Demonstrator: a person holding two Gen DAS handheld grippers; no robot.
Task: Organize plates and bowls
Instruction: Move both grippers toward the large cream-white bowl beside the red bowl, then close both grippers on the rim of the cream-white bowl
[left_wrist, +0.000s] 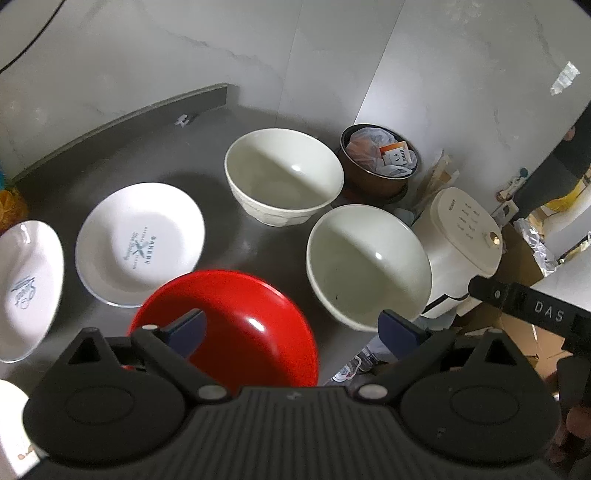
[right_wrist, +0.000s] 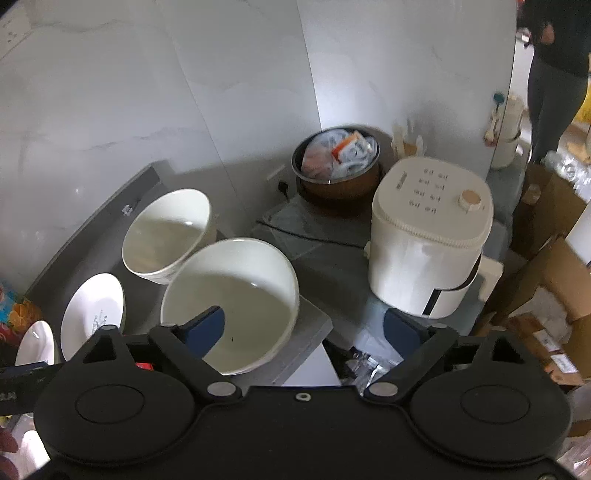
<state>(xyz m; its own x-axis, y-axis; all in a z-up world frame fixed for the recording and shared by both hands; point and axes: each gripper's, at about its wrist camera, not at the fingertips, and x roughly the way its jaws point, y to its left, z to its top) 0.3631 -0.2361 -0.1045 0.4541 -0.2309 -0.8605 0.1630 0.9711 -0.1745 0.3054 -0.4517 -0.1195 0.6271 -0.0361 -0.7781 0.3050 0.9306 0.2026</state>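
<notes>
Red bowl (left_wrist: 236, 325) shows only in my left view, under the left gripper (left_wrist: 293, 328); "BAKERY" plate (left_wrist: 140, 243) beside it. My right gripper (right_wrist: 303, 332) hovers by a cream bowl (right_wrist: 236, 306). Both jaws spread, empty.

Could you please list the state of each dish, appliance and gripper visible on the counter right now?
Left gripper: open, holding nothing.
Right gripper: open, holding nothing.
Red bowl: upright, empty.
Near white bowl: upright, empty.
Far white bowl: upright, empty.
Bakery plate: flat, empty.
Brown pot: uncovered, stuffed with packets.
White cooker: lid shut.
</notes>
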